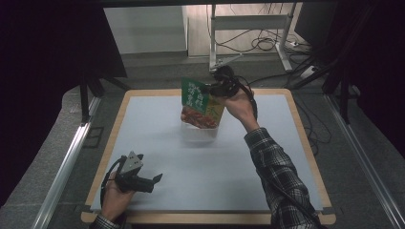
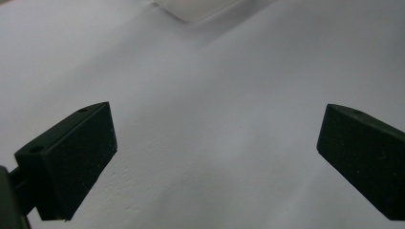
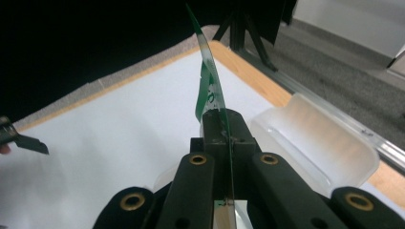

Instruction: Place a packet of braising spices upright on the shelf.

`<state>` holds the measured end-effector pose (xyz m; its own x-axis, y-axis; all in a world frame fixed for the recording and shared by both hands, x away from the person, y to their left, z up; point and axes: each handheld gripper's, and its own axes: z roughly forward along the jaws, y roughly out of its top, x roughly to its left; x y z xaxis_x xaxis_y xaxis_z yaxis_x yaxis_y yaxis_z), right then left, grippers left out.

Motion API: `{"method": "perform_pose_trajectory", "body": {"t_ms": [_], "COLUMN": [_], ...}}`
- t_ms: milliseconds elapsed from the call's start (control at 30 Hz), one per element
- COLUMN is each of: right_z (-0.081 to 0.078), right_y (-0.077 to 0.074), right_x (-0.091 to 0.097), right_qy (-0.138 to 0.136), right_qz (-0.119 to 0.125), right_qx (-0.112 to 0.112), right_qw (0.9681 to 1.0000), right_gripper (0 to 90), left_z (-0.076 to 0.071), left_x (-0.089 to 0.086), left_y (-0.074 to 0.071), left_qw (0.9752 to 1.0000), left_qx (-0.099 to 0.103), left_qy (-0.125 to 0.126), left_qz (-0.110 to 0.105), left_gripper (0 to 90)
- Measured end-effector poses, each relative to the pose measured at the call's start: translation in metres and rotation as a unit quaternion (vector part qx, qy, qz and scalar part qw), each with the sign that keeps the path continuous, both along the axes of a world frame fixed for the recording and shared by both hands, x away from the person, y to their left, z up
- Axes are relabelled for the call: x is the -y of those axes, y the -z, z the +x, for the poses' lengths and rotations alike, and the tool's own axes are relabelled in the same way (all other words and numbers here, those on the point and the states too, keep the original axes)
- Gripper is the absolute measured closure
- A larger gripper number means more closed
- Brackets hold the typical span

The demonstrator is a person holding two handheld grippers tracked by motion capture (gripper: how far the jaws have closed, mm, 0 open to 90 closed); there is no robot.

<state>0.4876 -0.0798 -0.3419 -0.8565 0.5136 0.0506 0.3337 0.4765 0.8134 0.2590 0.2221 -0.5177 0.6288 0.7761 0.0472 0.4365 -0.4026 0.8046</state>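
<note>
A flat green food pouch with a picture of a red dish hangs upright over the back middle of the table. My right gripper is shut on its upper right edge. In the right gripper view the pouch shows edge-on, pinched between the two closed jaws of the right gripper. A clear plastic tub stands on the mat just under the pouch; the tub lies to the right of the jaws. My left gripper rests near the front left, open, with nothing between the jaws of the left gripper.
A white mat covers a wood-rimmed table. A corner of the clear tub shows far ahead of the left jaws. Metal rails, a stand and cables lie beyond the table's far edge.
</note>
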Motion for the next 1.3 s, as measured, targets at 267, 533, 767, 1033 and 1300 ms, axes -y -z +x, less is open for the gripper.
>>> {"method": "perform_pose_trajectory", "body": {"t_ms": [267, 533, 767, 1033, 1300], "right_z": [0.002, 0.003, 0.001, 0.0, -0.003], "right_y": [0.012, 0.017, 0.013, 0.011, 0.004], "right_x": [-0.006, -0.009, -0.01, -0.007, -0.005], "right_qy": [-0.003, 0.01, 0.004, 0.008, 0.016], "right_qz": [-0.003, -0.024, -0.031, -0.031, -0.031], "right_qx": [-0.008, 0.017, 0.022, 0.03, 0.043], "right_qw": [1.0, 0.9995, 0.9993, 0.999, 0.9985], "right_gripper": [89.1, 88.5, 75.6, 60.4, 44.1], "left_z": [0.0, 0.0, 0.0, 0.0, 0.0], "left_x": [0.0, 0.001, 0.0, 0.0, 0.0], "left_y": [0.0, 0.0, 0.0, 0.0, 0.0], "left_qw": [1.0, 1.0, 1.0, 1.0, 1.0], "left_qx": [-0.001, -0.001, -0.001, -0.001, -0.005], "left_qy": [0.0, 0.001, 0.0, 0.001, 0.003], "left_qz": [0.001, 0.003, 0.002, -0.001, -0.006], "left_gripper": [0.0, 0.0, 0.0, 0.0, 0.0]}}
